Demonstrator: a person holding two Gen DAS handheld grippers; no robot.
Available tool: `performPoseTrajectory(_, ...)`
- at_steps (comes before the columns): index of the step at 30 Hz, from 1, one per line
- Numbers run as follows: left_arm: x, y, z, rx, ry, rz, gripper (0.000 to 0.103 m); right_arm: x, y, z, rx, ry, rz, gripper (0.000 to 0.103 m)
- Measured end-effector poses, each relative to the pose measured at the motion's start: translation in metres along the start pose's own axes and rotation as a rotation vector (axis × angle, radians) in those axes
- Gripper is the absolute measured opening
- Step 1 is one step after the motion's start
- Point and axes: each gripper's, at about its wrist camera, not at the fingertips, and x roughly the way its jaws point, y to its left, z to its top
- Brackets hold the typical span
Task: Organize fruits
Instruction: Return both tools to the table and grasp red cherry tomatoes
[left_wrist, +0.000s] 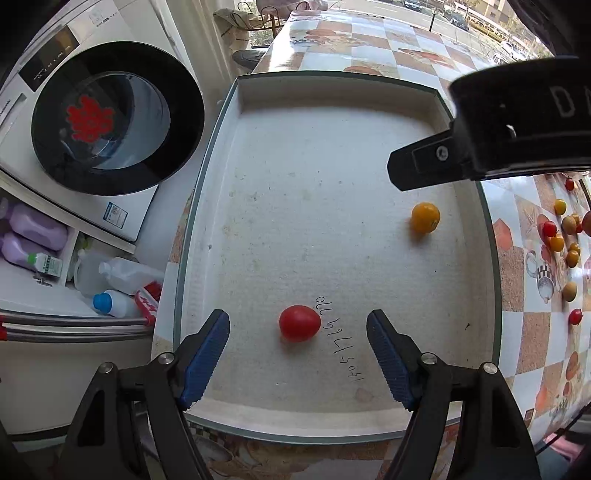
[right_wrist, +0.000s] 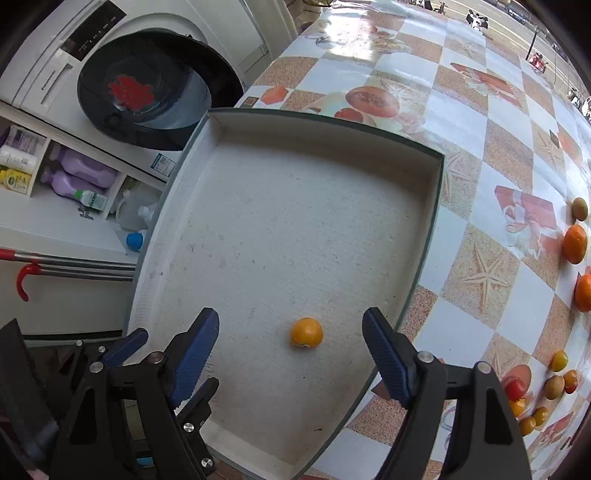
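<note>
White foam tray (left_wrist: 369, 122) on the patterned counter (right_wrist: 461, 122) holds a red tomato (left_wrist: 299, 323) between the spread fingers of the left hand-held gripper (left_wrist: 298, 354); an orange fruit (right_wrist: 307, 332) lies between the right hand-held gripper's (right_wrist: 291, 350) parted fingers

both tongs, left (left_wrist: 298, 354) and right (right_wrist: 290, 350), gape wide, holding nothing.

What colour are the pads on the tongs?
Blue pads, ribbed, on black arms; clearest in the left wrist view.

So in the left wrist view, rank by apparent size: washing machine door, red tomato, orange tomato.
1. Washing machine door
2. Red tomato, which lies nearer the camera
3. Orange tomato, so their true sizes may be alike.
</note>
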Motion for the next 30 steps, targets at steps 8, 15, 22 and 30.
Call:
performPoseTrajectory(8,-0.02,-0.041,0.011,0.108,-0.033,-0.027,0.078,-0.041,-0.048,-0.027,0.105,-0.058,-0.053,0.083)
performPoseTrajectory(15,-0.04,-0.101,0.032,0.214,-0.084,-0.076,0.078,-0.071,-0.124,-0.081,0.274,-0.068,-0.128,0.083)
performPoseTrajectory(22,-0.036,-0.167,0.051,0.313,-0.096,-0.123,0.078,-0.094,-0.203,-0.146,0.477,-0.061,-0.207,0.083)
performPoseTrajectory(30,0.009,-0.219,0.055,0.385,-0.068,-0.134,0.078,-0.096,-0.258,-0.173,0.571,-0.063,-0.263,0.083)
